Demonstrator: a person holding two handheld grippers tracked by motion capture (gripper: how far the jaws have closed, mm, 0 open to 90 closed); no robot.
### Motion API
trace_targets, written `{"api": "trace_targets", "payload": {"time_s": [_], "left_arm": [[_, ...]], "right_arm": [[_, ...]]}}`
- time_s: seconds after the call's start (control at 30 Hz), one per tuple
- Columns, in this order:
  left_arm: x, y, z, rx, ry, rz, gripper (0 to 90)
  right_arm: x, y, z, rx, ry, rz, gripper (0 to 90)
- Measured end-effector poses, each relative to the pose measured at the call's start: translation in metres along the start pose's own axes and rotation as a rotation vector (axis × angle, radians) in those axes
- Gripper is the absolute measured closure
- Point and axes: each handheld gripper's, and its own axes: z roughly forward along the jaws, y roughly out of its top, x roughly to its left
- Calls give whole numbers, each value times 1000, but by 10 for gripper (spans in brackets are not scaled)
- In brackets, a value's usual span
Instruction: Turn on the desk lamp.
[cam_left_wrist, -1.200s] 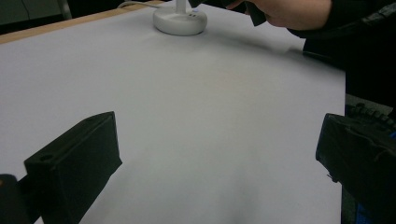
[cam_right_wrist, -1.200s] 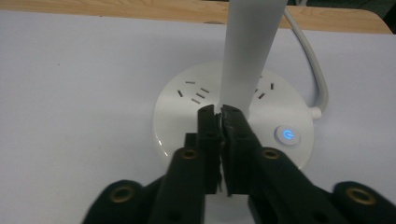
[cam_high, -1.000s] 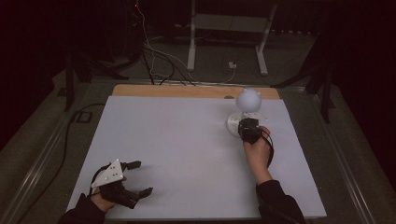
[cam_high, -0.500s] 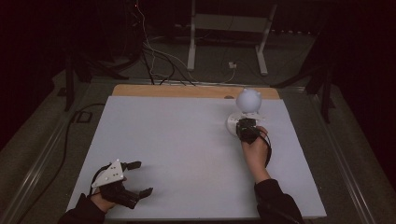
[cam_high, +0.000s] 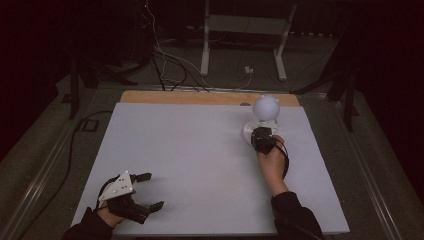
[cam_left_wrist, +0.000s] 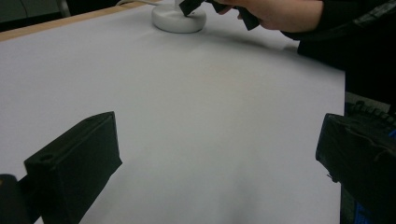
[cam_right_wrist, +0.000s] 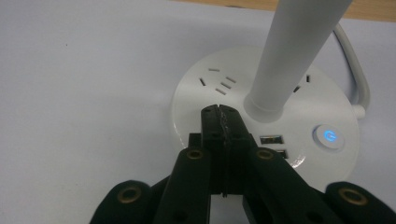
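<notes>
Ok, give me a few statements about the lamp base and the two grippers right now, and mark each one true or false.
1. The right gripper has its jaws shut, tips over the lamp base. True.
2. The left gripper is clamped on the lamp stem. False: it rests open on the white table cover, far from the lamp.
3. The power button glows blue. True.
4. The base lies on its side. False: it sits flat, stem rising from it.
5. The base has USB ports. True.

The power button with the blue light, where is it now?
In the right gripper view, the power button sits on the lamp base, right of the USB ports and the shut right gripper.
</notes>
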Motion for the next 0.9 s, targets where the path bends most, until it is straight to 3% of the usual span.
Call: {"api": "trace_targets", "payload": {"time_s": [0.63, 0.83, 0.87, 0.9], "left_arm": [[-1, 0, 0, 0, -3, 2, 3], [-1, 0, 0, -1, -1, 3, 2], [0, 0, 0, -2, -2, 0, 2], [0, 0, 0, -2, -2, 0, 2]], "right_arm": [[2, -3, 0, -17, -16, -31, 900], [1, -3, 0, -17, -8, -20, 900], [-1, -3, -1, -20, 4, 13, 858], [-1, -3, -2, -29, 9, 3, 829]]}}
